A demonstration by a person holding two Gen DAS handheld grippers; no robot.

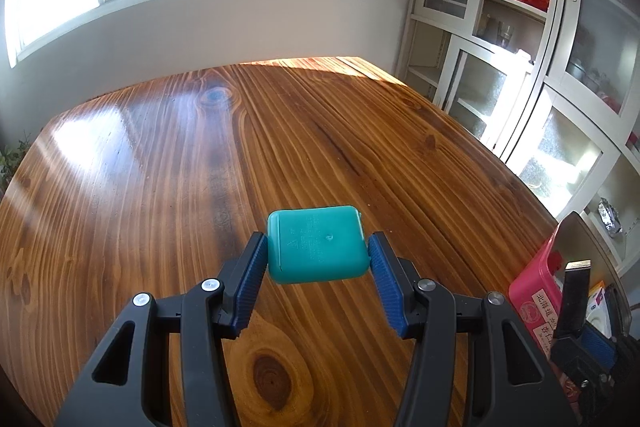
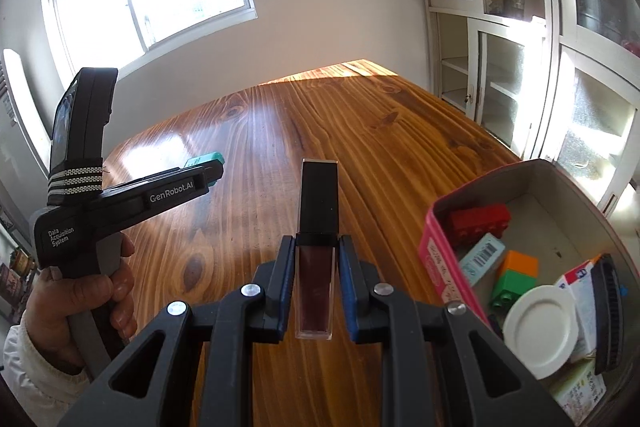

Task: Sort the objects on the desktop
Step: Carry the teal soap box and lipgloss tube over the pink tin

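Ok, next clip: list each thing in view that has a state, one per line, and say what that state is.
left gripper: shut on the teal box, off the table.
teal box: lid closed, held in the air.
right gripper: shut on the lip gloss tube.
lip gloss tube: capped, held by its clear body, cap pointing away.
pink tin: open, no lid on, holding toy bricks and other small items.
cabinet doors: some closed, one section open.

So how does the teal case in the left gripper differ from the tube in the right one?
The teal case is a flat, opaque, rounded square; the lip gloss tube is slim, with a clear, dark red body and a black cap. The case spans wide between the left gripper pads; the right gripper is nearly shut on the tube. Both are held above the wooden table.
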